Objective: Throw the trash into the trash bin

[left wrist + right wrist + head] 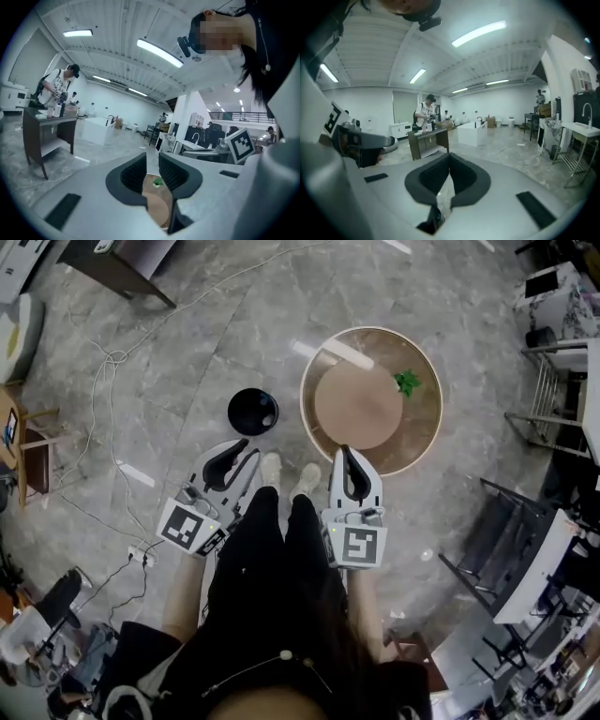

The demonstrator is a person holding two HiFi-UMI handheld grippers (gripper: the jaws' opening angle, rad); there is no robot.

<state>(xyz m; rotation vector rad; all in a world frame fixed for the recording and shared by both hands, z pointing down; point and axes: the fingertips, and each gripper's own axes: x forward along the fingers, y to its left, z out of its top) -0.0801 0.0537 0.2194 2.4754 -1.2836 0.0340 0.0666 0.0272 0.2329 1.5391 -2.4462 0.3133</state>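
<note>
The black round trash bin (252, 412) stands on the grey floor, just left of a round wooden table (319, 427). On the table stands only a small green plant (408, 382). My left gripper (246, 450) is held at waist height near the bin, its jaws a little apart with nothing between them; through the gap in the left gripper view (152, 171) I see the table and plant (157, 183). My right gripper (345, 452) points at the table's near edge, its pads (449, 171) meeting at the tips, empty. I see no trash in any view.
White cables (112, 362) and a power strip (141, 556) lie on the floor at left. Black chairs and tables (525, 549) crowd the right side. A dark desk (122, 263) stands far left, with a person (56, 89) working at it. The wearer's white shoes (286, 474) are between the grippers.
</note>
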